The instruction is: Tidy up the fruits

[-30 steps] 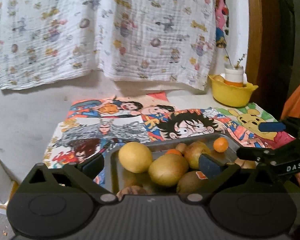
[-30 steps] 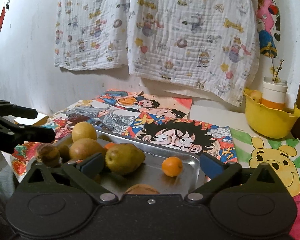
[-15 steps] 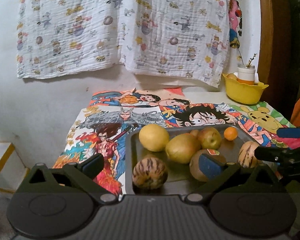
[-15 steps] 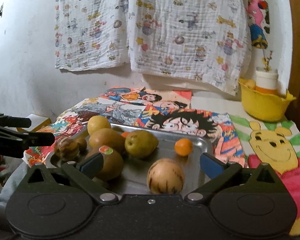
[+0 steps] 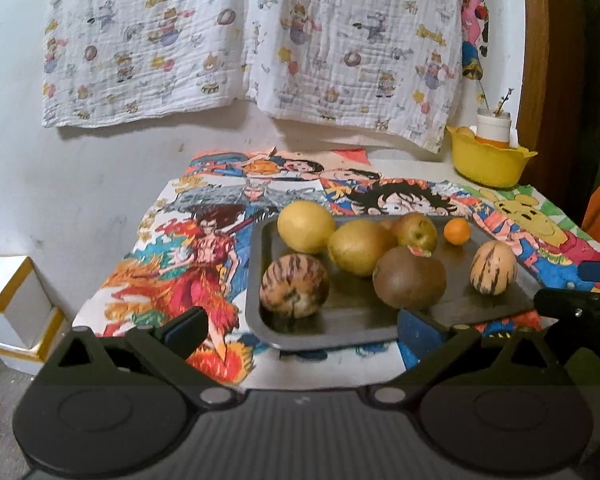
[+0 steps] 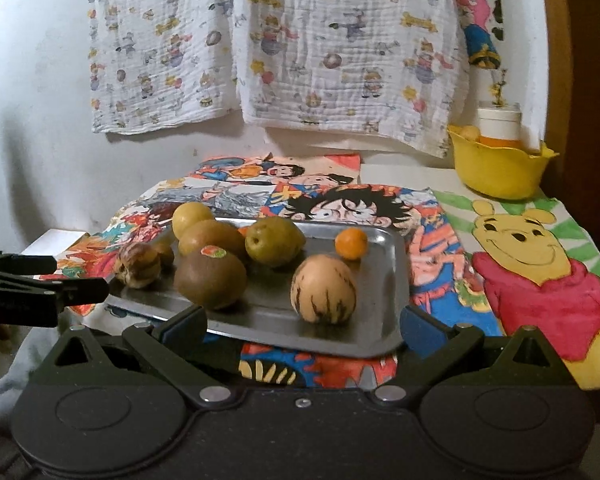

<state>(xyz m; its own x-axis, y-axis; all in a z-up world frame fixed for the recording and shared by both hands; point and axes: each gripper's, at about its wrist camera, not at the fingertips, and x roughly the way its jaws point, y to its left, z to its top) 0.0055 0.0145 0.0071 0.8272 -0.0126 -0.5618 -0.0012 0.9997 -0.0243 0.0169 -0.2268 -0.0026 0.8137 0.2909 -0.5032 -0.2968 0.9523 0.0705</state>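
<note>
On the worktop [image 5: 404, 164], over a cartoon-print cloth [image 6: 532, 256], lies a metal tray [image 6: 384, 272] carrying the fruits. Behind it a patterned sheet [image 5: 260, 40] hangs on the wall, and a yellow bowl [image 6: 496, 168] stands at the far right corner. On the tray: a yellow fruit [image 5: 306, 226] at the far left corner; a pear [image 5: 358, 246] touching it; a brown fruit [image 6: 210, 278] bearing a sticker; a green pear [image 6: 274, 240]; two striped melons, one [image 5: 294, 286] near the left rim and one [image 6: 323, 289] toward the right; and a small orange [image 6: 351, 243] at the far right. The left gripper [image 5: 300, 330] has its fingers spread wide and empty, just short of the tray's near rim, the striped melon and brown fruit lying beyond the gap. The right gripper [image 6: 300, 326] is likewise spread wide and empty, its fingers flanking the tray's near right corner, with the other striped melon just ahead between them.
</note>
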